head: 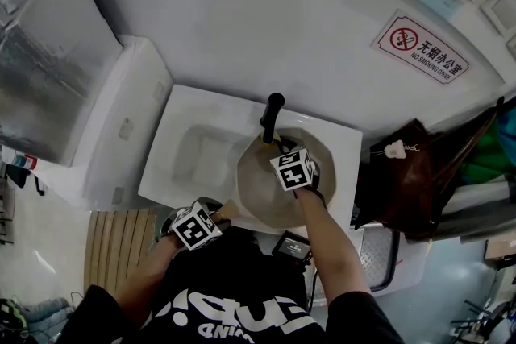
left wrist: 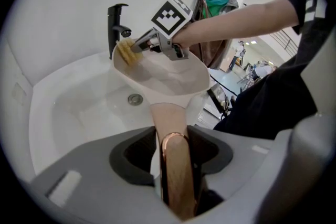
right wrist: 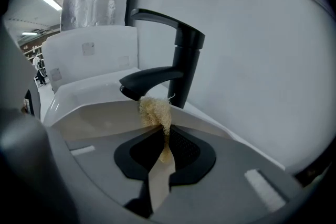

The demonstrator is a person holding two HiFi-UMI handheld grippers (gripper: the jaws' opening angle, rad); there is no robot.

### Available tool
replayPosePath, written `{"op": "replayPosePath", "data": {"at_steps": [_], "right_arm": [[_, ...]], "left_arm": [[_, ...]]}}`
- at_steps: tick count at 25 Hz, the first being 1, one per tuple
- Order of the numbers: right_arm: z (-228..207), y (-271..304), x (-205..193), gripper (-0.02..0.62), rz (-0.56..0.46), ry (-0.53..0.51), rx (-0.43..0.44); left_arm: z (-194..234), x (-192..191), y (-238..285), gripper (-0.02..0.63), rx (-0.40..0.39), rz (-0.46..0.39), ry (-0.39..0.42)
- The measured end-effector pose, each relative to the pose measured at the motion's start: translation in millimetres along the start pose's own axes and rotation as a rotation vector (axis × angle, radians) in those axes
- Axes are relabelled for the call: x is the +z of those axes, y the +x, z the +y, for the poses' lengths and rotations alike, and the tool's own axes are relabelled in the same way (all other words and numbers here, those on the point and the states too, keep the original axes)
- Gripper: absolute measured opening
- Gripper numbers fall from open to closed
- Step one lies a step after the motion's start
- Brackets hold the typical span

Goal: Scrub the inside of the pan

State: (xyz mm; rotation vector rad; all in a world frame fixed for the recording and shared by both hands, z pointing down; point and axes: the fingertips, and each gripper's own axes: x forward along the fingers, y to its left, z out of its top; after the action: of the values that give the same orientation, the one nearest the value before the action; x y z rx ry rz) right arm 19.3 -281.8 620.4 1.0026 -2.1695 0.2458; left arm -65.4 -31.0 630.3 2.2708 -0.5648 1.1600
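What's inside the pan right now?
The yellow scrubber, clamped in the right gripper, is at the far inner wall of the pan, near the faucet. The rest of the inside looks bare. The patch under the scrubber is covered.

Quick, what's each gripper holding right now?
Left gripper: closed on the pan handle.
Right gripper: closed on the scrubber.
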Motion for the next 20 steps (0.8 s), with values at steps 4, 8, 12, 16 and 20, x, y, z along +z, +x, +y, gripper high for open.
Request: {"op": "replayPosePath", "data": {"at_steps": [4,8,12,16,20], "right_arm": [[-15.6,-3.4,-1.0,0.038,0.019,-0.035,-0.032],[-32.0,-10.0,-2.7,0.038,0.036,-0.052,-0.082],[-49.9,-18.6,-8.6,0.038,0.069,-0.086,-0.138],[-67.2,-28.5,-13.8,0.038,0.099,-0.108,-0.191],[-78.3,-37.1,-18.7,0.038,0.128,-0.149,-0.228]], "left_arm": [[-0.2,0.1,-0.1,0.179,-0.002,-0.001,-0.001],[0.3,0.0,0.0,0.179,-0.002,-0.003,0.0],[1.1,-0.2,0.5,0.179,-0.001,-0.007,0.0],[0.7,-1.8,-0.2,0.179,-0.002,0.0,-0.004],[-0.4,-0.4,-0.2,0.179,-0.003,-0.005,-0.01]]}}
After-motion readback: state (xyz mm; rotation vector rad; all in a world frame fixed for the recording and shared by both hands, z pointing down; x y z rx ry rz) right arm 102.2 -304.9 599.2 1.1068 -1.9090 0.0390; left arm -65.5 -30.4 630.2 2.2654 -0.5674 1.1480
